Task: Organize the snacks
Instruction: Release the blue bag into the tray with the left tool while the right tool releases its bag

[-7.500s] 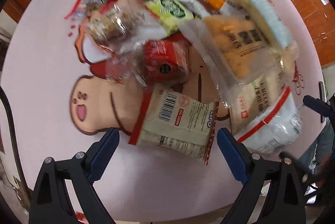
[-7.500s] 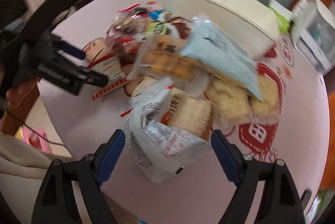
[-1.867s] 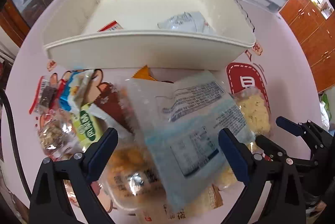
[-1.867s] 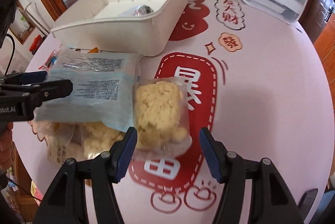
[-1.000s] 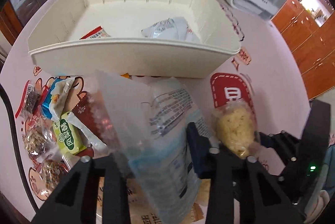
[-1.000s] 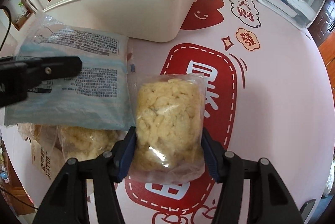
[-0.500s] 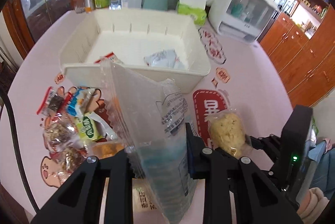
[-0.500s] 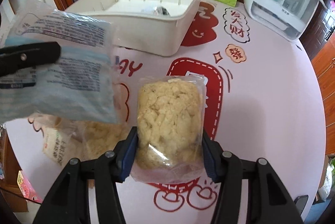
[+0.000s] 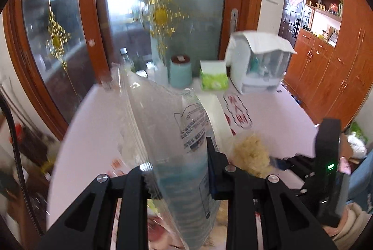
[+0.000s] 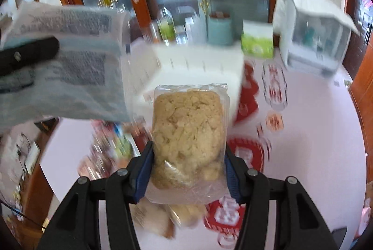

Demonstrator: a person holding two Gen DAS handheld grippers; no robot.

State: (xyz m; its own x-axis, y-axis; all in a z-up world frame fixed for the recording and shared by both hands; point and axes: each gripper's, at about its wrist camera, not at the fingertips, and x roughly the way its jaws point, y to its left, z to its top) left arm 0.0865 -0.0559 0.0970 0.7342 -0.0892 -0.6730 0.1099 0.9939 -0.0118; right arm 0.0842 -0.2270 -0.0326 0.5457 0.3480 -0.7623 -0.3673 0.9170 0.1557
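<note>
Between the blue-padded fingers [image 10: 145, 170] of the right gripper [image 10: 187, 170] sits a clear bag of pale yellow crumbly snack [image 10: 187, 133], pinched at its lower sides with the fingers closed in against it, the bag standing upright and lifted above the pink worktop [image 10: 310, 133]. Over at the left gripper [image 9: 177, 170], the fingers [image 9: 215, 170] are clamped on a large pale blue packet [image 9: 172, 133], which stands on edge and rises well above them; the right wrist view shows the same packet [image 10: 70, 63] held high at the worktop's left side, its printed back facing the camera. Behind the crumbly bag stands a white bin [image 10: 198, 72], seen blurred, toward the far edge of the worktop. Below the raised bag, more snack packets [image 10: 109, 147] lie in a blurred heap near the left edge, and further packets [image 10: 163, 219] lie under the right gripper near the front edge. Along the far edge stand a green tissue box [image 10: 257, 42], a teal canister [image 10: 219, 30] and a white lidded appliance [image 10: 314, 35].
</note>
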